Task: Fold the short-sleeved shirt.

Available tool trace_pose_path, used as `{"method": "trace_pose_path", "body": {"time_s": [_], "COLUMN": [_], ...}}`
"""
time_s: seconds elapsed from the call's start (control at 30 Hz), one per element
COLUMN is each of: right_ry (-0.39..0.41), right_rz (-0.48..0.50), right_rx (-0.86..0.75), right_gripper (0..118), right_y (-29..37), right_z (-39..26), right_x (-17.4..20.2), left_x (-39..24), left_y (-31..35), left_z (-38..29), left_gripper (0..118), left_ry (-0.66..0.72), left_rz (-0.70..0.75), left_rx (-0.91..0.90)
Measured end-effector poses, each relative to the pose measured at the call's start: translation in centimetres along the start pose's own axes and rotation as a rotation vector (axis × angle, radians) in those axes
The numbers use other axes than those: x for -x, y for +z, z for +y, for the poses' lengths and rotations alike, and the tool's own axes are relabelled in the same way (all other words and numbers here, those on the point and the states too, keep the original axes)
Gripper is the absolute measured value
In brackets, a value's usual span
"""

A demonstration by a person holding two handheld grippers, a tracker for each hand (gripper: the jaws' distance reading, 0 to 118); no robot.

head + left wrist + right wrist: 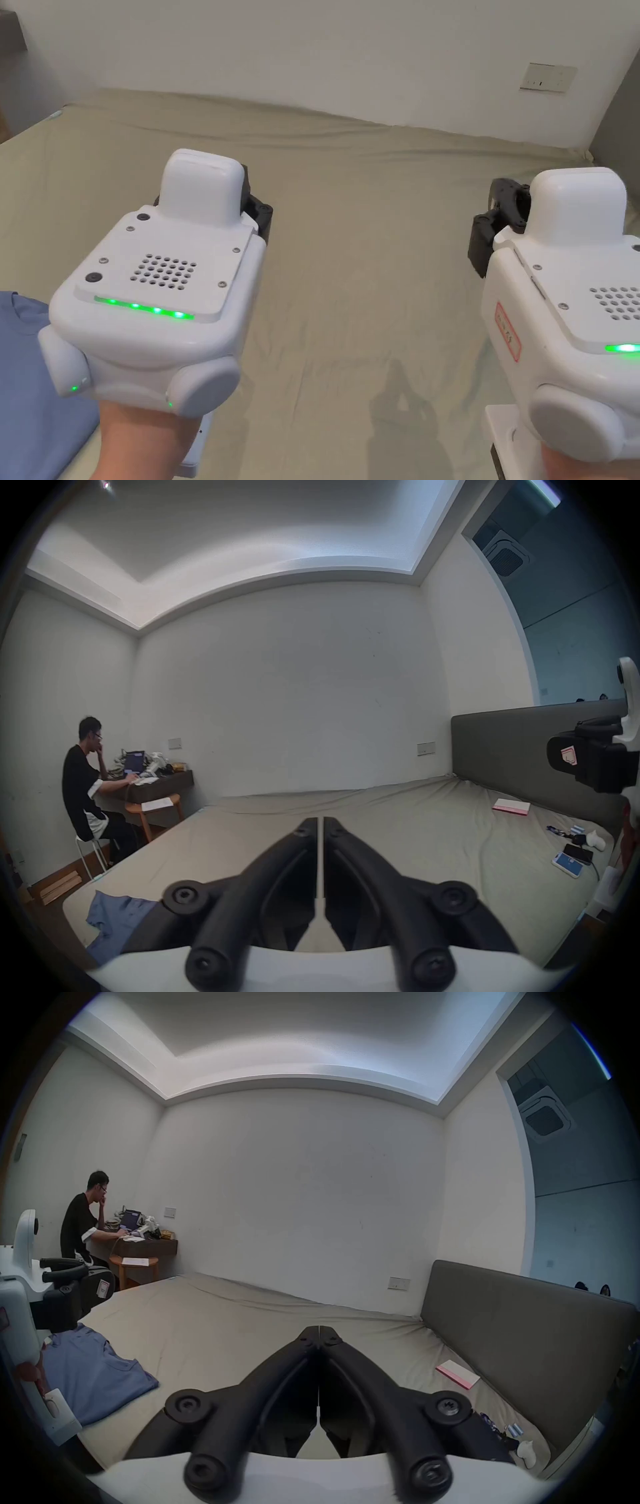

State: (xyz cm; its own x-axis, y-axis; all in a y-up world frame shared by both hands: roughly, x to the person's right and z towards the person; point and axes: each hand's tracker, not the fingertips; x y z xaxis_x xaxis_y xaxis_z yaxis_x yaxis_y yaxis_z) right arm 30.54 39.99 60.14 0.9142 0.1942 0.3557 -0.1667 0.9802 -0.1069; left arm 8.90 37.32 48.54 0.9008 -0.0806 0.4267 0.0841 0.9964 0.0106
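Observation:
The blue short-sleeved shirt (31, 387) lies crumpled on the beige bed sheet (350, 262), at the near left edge of the bed. It also shows low left in the left gripper view (114, 920) and in the right gripper view (93, 1376). My left gripper (320, 821) is held in the air above the sheet, to the right of the shirt, jaws shut with nothing between them. My right gripper (319, 1329) hovers farther right at similar height, also shut and empty. Their white housings (162, 281) (575, 294) hide the jaws in the head view.
A grey headboard (519, 1324) bounds the bed's right side. A pink-and-white box (457, 1373), phones (568, 861) and small items lie near it. The white wall (312, 56) runs behind the bed. A person (86, 778) sits at a desk far left.

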Motion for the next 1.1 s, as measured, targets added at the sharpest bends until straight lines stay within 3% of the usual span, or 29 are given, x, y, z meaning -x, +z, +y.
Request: {"method": "trace_pose_path", "body": {"time_s": [0.33,0.6,0.77,0.93,1.1], "right_ry": [0.016,-0.009,0.018,0.016,0.000], "right_rz": [0.015,0.082,0.188,0.286,0.409], "right_rx": [0.032,0.028,-0.002,-0.023,-0.041], "right_gripper": [1,1,1,1,1], "right_y": [0.0,-0.7,-0.7,-1.4,-1.3], "right_z": [-0.4,-0.1,0.8,1.1,2.0], "right_x": [-0.2,1.6,5.6,9.1,13.4], "left_x": [-0.6,2.7,6.4,10.3,14.0], "left_y": [0.4,2.6,4.7,7.5,10.5], "left_z": [-0.2,-0.1,0.1,0.3,0.4], "left_gripper": [0,0,0,0,0], "left_ry": [-0.031,-0.052,-0.019,-0.095,-0.080], "left_rz": [-0.013,0.086,0.182,0.322,0.443], "left_rx": [-0.009,-0.012,-0.002,0.004,0.009]}}
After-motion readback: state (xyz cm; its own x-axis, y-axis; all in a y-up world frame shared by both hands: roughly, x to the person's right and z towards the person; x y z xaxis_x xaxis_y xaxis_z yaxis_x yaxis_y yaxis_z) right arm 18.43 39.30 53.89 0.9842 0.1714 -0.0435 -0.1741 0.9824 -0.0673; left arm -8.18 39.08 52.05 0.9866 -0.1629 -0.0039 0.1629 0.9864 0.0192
